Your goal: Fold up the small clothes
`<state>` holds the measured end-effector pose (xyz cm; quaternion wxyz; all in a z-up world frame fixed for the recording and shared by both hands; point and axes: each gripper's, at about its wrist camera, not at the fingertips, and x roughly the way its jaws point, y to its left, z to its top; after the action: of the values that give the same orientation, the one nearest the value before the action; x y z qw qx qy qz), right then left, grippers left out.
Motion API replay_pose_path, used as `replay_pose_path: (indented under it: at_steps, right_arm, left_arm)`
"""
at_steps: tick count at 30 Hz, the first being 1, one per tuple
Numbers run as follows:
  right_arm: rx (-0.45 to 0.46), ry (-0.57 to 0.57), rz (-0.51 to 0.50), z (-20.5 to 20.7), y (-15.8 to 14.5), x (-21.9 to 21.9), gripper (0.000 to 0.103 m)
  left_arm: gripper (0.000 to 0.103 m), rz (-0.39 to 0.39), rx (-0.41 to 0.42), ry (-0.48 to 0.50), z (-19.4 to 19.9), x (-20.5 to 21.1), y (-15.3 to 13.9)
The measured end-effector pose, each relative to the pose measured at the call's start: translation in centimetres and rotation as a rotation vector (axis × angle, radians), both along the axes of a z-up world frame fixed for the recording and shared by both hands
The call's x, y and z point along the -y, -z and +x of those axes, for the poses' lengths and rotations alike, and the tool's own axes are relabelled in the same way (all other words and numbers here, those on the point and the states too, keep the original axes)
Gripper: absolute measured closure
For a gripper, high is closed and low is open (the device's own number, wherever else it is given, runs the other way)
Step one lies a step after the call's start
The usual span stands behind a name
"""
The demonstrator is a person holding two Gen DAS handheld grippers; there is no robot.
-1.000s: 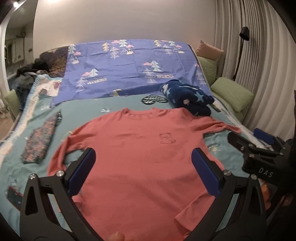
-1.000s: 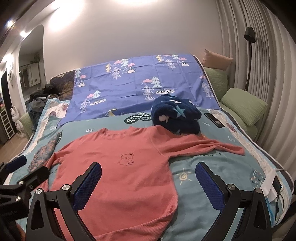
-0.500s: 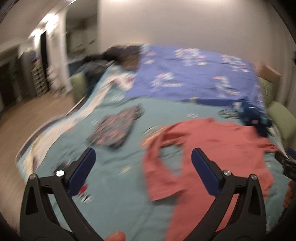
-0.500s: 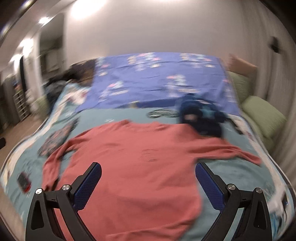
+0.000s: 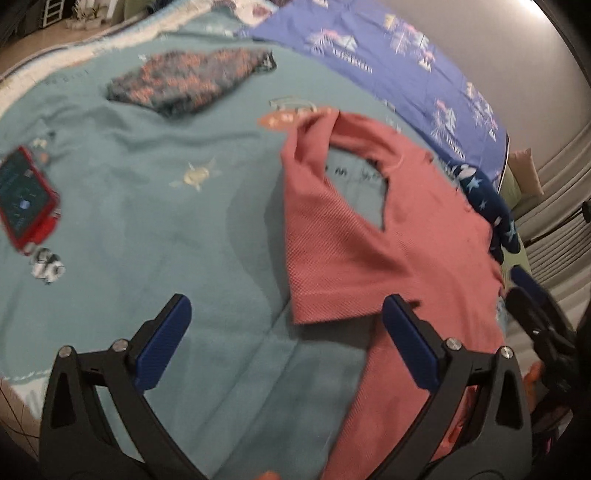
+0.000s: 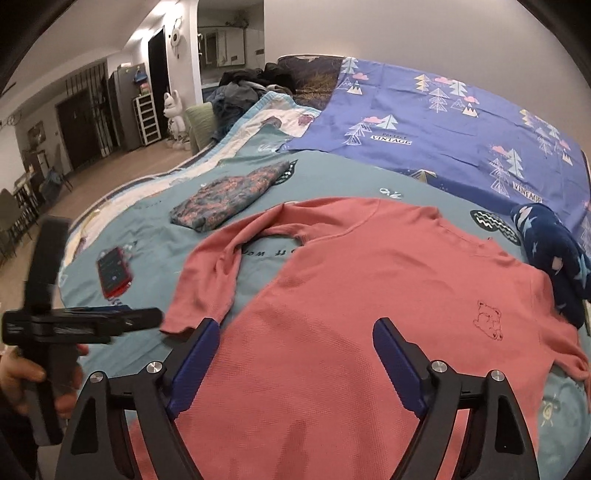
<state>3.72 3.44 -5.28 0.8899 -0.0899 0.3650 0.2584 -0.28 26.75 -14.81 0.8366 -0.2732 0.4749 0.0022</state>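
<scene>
A wide bed [image 6: 332,184] with a teal cover fills the room beneath a plain pale wall [image 6: 406,33]. Beyond its far left corner lie a wooden floor [image 6: 122,173], a white shelf rack [image 6: 147,118] and dark doors [image 6: 77,129].

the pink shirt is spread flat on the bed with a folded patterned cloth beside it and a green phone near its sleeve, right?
Not quite: the phone is red, not green, as the right wrist view shows. The pink shirt does lie spread on the bed, with the folded patterned cloth beside it.
</scene>
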Motion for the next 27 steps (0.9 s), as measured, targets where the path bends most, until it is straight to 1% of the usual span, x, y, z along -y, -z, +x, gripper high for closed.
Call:
replay_pose_path:
  at_steps: [3, 4, 5, 6, 7, 8, 9, 10, 11, 12, 13, 15, 17, 19, 22, 24, 26, 27]
  right_arm:
    - [-0.005, 0.020, -0.013, 0.0, 0.2, 0.2, 0.016]
    - [-0.008, 0.030, -0.019, 0.2, 0.4, 0.4, 0.016]
    - [-0.011, 0.037, -0.022, 0.4, 0.4, 0.6, 0.016]
    - [-0.014, 0.045, -0.024, 0.6, 0.4, 0.7, 0.016]
    - [-0.015, 0.051, -0.027, 0.8, 0.5, 0.7, 0.016]
    - [-0.015, 0.053, -0.030, 1.0, 0.4, 0.8, 0.016]
    - [-0.012, 0.052, -0.034, 1.0, 0.4, 0.7, 0.016]
    - [-0.004, 0.050, -0.040, 1.1, 0.4, 0.6, 0.016]
    - [0.002, 0.046, -0.044, 1.1, 0.4, 0.5, 0.016]
    - [0.009, 0.039, -0.048, 1.1, 0.3, 0.5, 0.016]
    - [0.018, 0.030, -0.050, 1.0, 0.3, 0.4, 0.016]
    - [0.024, 0.020, -0.048, 1.0, 0.1, 0.5, 0.016]
    - [0.026, 0.010, -0.034, 1.1, 0.0, 0.5, 0.016]
    - [0.029, -0.010, -0.006, 1.0, -0.3, 0.7, 0.016]
    - [0.035, -0.045, 0.045, 0.7, -1.1, 1.1, 0.016]
    - [0.033, -0.044, 0.077, 0.9, -1.6, 1.8, 0.016]
    - [0.034, -0.012, 0.088, 1.1, -1.9, 2.6, 0.016]
    - [0.036, 0.017, 0.091, 1.4, -1.9, 3.2, 0.016]
  left_arm:
    - [0.001, -0.091, -0.011, 0.029, 1.0, 0.0, 1.3]
    - [0.001, -0.088, -0.008, 0.031, 1.0, 0.1, 1.3]
    - [0.009, -0.069, 0.005, 0.040, 1.2, 0.4, 1.1]
    - [0.019, -0.067, 0.019, 0.050, 1.4, 0.4, 0.8]
    - [0.057, -0.077, 0.036, 0.057, 1.5, 0.2, 0.4]
    - [0.097, -0.112, 0.047, 0.059, 1.8, -0.2, 0.3]
    - [0.101, -0.167, 0.052, 0.049, 2.0, -0.9, 0.0]
    - [0.100, -0.180, 0.068, 0.035, 2.2, -1.6, -0.6]
    - [0.100, -0.152, 0.098, 0.032, 2.2, -1.9, -1.7]
    - [0.100, -0.094, 0.137, 0.036, 2.2, -2.0, -3.4]
    - [0.100, -0.057, 0.173, 0.043, 2.2, -2.0, -4.9]
    - [0.100, -0.036, 0.250, 0.071, 2.5, -2.1, -8.2]
    - [0.100, -0.022, 0.307, 0.095, 3.1, -2.2, -11.2]
    - [0.100, 0.027, 0.351, 0.115, 4.3, -1.9, -13.9]
    - [0.100, 0.082, 0.405, 0.185, 6.0, -0.3, -17.8]
    - [0.100, 0.119, 0.439, 0.251, 7.3, 1.7, -20.1]
    - [0.100, 0.172, 0.450, 0.318, 8.5, 4.1, -21.4]
    - [0.100, 0.203, 0.434, 0.346, 9.0, 5.1, -21.5]
